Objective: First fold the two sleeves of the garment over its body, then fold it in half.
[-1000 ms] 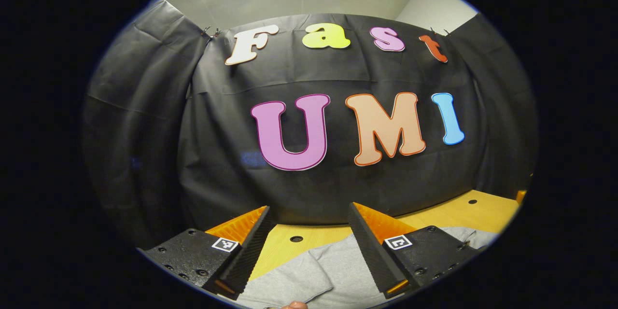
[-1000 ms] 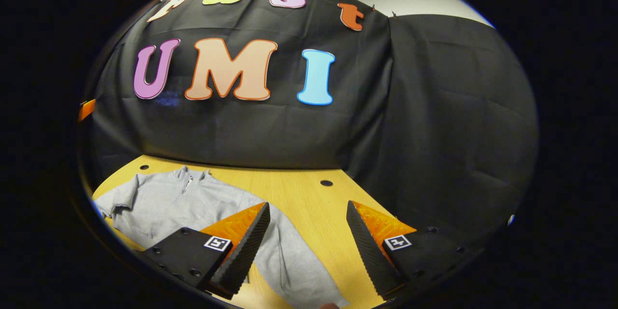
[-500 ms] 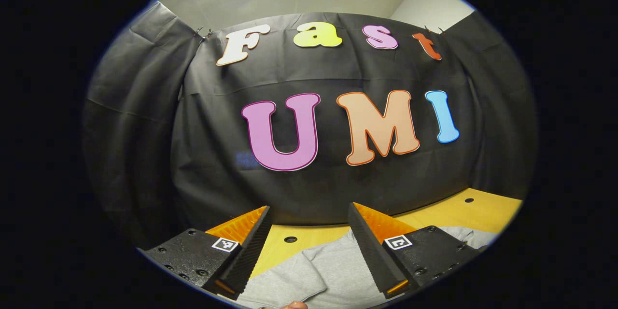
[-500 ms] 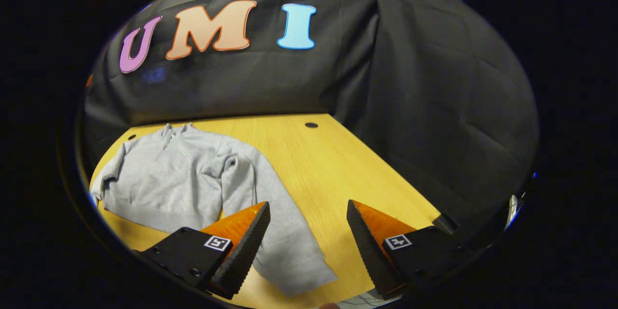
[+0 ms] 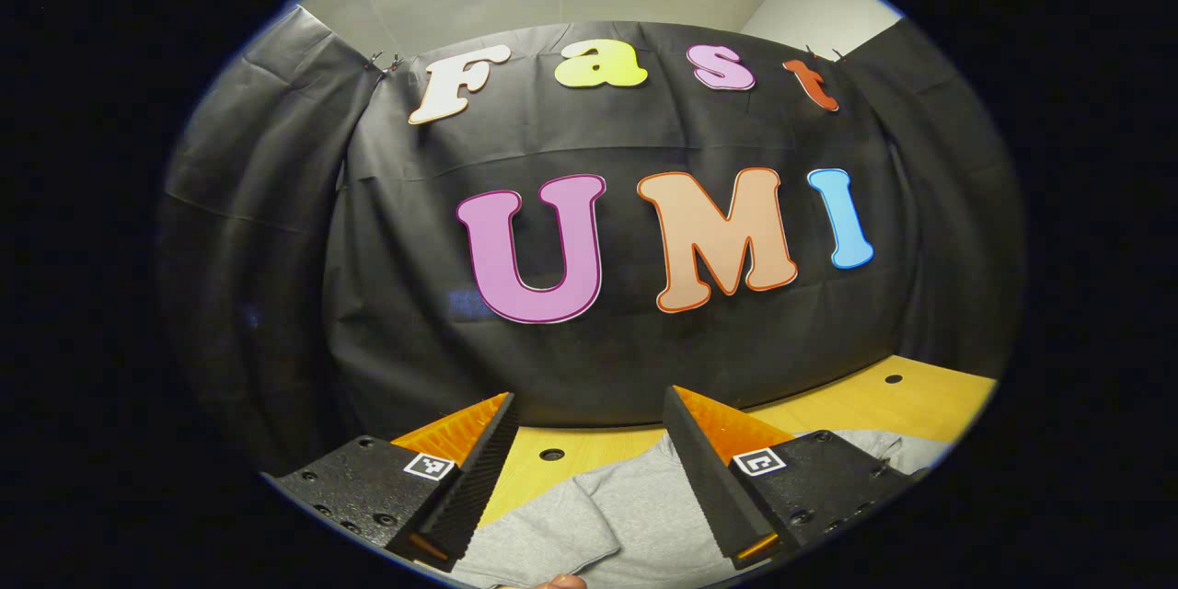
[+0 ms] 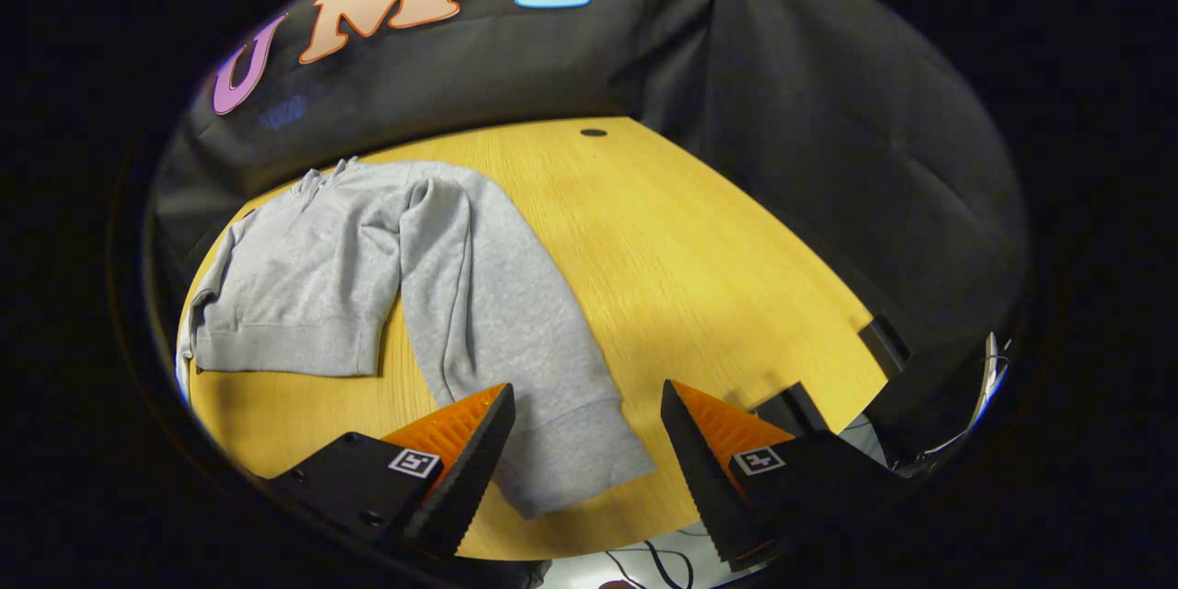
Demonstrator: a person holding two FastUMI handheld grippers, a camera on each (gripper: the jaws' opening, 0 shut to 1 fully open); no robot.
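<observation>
garment (image 6: 304, 267) is lying flat on my bench (image 6: 699, 276), spreading toward ten o'clock in the right gripper view, one sleeve (image 6: 515, 340) trailing down between the spread fingers of my right tool (image 6: 586, 460). my left tool (image 5: 589, 469) is hovering wide open too, gripping nothing, above grey cloth at six o'clock.
</observation>
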